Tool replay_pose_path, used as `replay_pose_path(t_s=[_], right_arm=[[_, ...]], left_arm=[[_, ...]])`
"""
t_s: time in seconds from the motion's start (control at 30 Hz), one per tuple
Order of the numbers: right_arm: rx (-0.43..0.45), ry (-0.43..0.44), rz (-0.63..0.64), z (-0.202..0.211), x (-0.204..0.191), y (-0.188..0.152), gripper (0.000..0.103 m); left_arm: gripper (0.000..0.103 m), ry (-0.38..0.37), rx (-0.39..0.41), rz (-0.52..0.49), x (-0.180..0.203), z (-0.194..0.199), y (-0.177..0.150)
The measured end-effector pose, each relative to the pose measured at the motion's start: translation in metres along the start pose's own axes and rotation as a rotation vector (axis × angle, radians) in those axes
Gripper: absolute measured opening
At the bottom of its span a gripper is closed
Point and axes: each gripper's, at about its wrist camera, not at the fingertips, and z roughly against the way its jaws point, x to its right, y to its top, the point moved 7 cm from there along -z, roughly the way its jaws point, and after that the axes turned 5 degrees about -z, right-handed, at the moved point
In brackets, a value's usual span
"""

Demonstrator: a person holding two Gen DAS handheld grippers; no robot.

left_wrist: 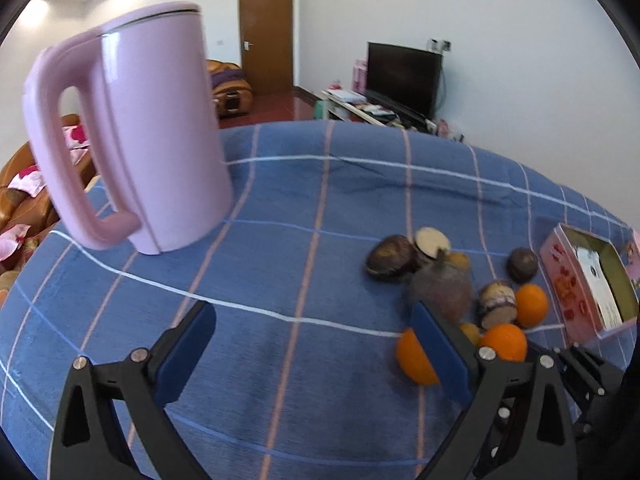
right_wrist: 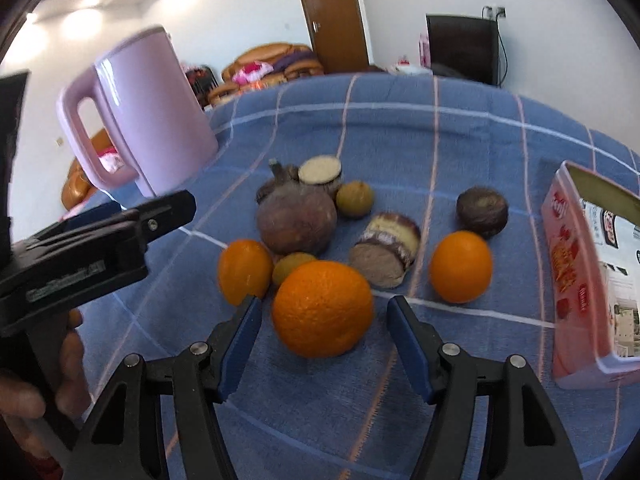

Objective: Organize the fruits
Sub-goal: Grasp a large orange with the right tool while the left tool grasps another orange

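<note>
A heap of fruit lies on the blue checked cloth [right_wrist: 400, 128]. In the right wrist view my right gripper [right_wrist: 324, 300] straddles the big orange [right_wrist: 322, 308]; a gap shows on each side and neither blue pad presses it. Behind sit two smaller oranges [right_wrist: 244, 272] [right_wrist: 460, 266], a mangosteen [right_wrist: 296, 222], a dark round fruit [right_wrist: 482, 212], cut purple-skinned pieces [right_wrist: 386, 252] and small yellowish fruits [right_wrist: 354, 198]. My left gripper [left_wrist: 312, 307] stands wide open over bare cloth, left of the heap, its right finger in front of an orange [left_wrist: 416, 360].
A tall pink kettle [left_wrist: 140, 140] stands at the back left of the cloth. An open pink carton [right_wrist: 580, 280] lies at the right edge. A hand holds the left gripper's black body [right_wrist: 100, 236] close to the left of the fruit.
</note>
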Motion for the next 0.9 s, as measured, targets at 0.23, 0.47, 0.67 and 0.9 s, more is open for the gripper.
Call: replay_pose_path(t_s=[0.23, 0.47, 0.67, 0.9], right_arm=[[0.021, 0.000, -0.028, 0.016, 0.015, -0.005, 0.047], [0.151, -0.021, -0.089, 0.054, 0.043, -0.003, 0.047], [0.133, -0.007, -0.145, 0.054, 0.059, -0.005, 0.048], [0.129, 0.009, -0.146, 0.054, 0.056, -0.008, 0.048]], left_arm=[[0.099, -0.125, -0.048, 0.008, 0.019, -0.008, -0.007], [0.080, -0.210, -0.119, -0.019, 0.042, -0.023, -0.019], [0.080, -0.201, -0.106, -0.009, 0.039, -0.024, -0.020], [0.082, -0.159, -0.129, -0.015, 0.023, -0.025, -0.020]])
